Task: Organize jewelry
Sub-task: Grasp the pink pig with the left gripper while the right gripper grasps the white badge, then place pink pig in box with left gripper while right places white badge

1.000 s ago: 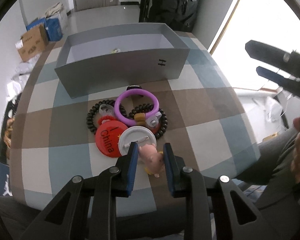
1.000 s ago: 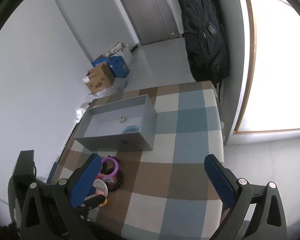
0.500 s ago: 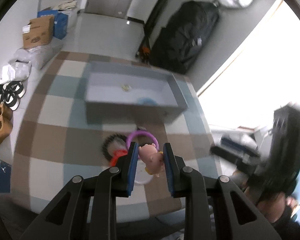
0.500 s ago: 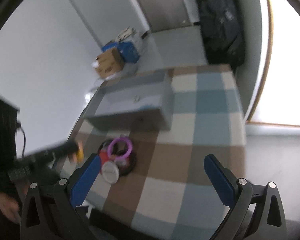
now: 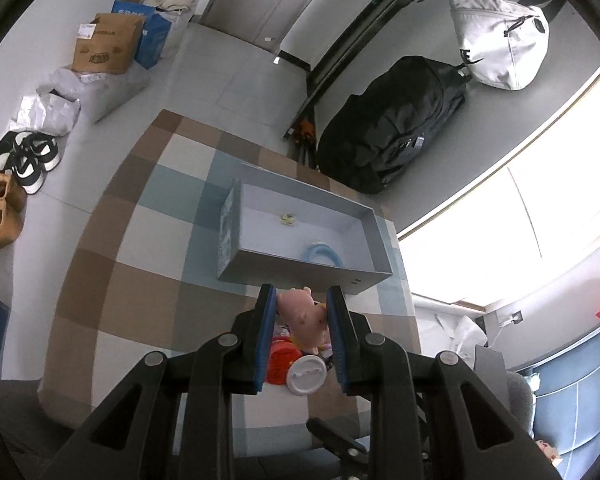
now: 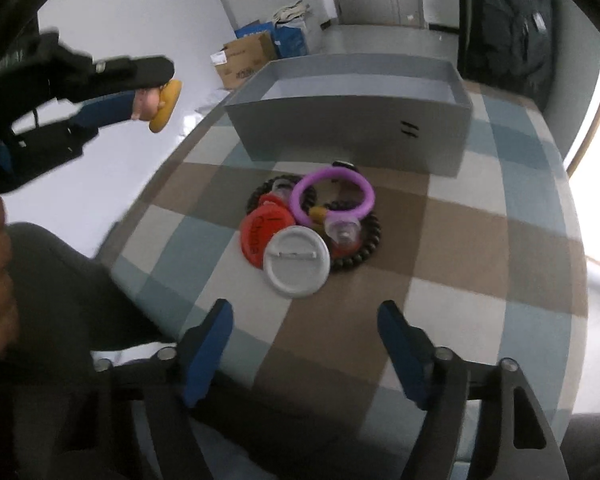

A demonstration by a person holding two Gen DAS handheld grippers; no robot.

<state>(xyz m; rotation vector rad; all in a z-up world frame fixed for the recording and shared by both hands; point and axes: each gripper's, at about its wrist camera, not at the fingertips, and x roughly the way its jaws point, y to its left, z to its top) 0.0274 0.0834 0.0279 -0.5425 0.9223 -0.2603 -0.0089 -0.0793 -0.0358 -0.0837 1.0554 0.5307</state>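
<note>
Pink pig charm [image 5: 300,316] clamped in the left gripper [image 5: 301,312], lifted above the checked table [image 5: 140,264].
Only the left view looks into the grey box [image 5: 370,236], with a blue ring [image 5: 320,254]; the right view shows the charm's yellow base. Right gripper [image 6: 305,322], jaws just closing, empty, angled down before the white badge [image 6: 296,262].

1. A pink pig toy [image 5: 302,316] is clamped between the blue pads of the left gripper [image 5: 300,320], above the checked bench [image 5: 140,264].
2. A grey box [image 5: 300,276] is seen beyond, with a blue ring [image 5: 322,254] and a small pale trinket [image 5: 287,219] inside.
3. A red badge [image 5: 281,364] and a white badge [image 5: 306,374] are seen below the pig.
</note>
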